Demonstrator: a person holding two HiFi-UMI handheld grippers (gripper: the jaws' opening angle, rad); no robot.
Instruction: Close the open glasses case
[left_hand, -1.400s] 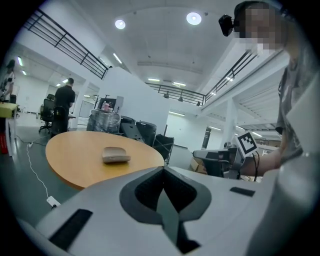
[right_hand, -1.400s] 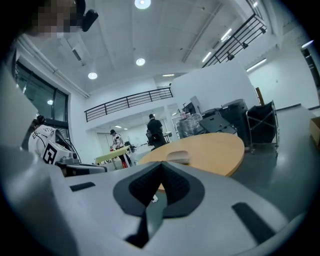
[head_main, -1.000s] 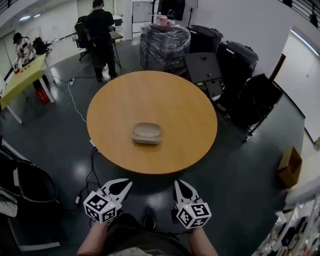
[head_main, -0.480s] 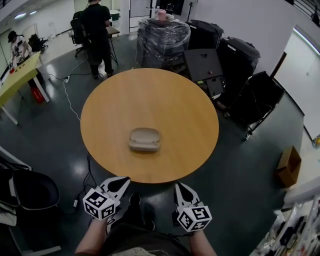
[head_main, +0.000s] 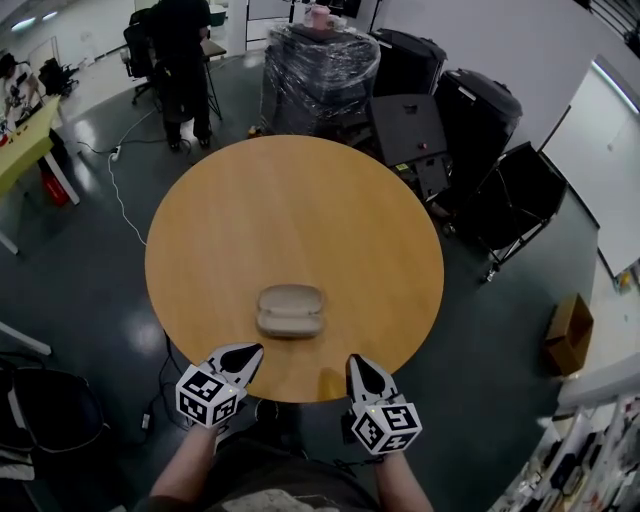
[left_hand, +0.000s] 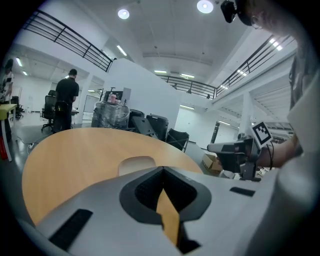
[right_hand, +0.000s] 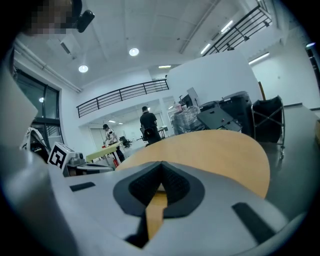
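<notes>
Head view looks steeply down on a round wooden worktop (head_main: 300, 190) with the glasses case (head_main: 290, 311) lying on its near part, a little left of centre and well in from the edge. The case is pale beige and shows as two shallow halves side by side, one farther and one nearer, which I take to be the lid thrown back; which half is the lid I cannot tell from here.

The left gripper (head_main: 247, 356) and the right gripper (head_main: 358, 366) hover low at the near rim, near the case but clear of it. In the left gripper view the jaws stand pressed together with nothing between them, and the case sits just beyond their tips. The right gripper view shows the same: jaws together, empty, only bare wood ahead.

The step in hand looks like the approach. To do it well, I would say one gripper should steady the base half so the light case cannot skate across the smooth wood, while the other gets its closed tip under the free edge of the lid and tips it over the hinge. Shut jaws suit that nudge. Pressing down near the front edge, not the hinge, should make it catch. Pushing sideways risks sliding the whole case away.
</notes>
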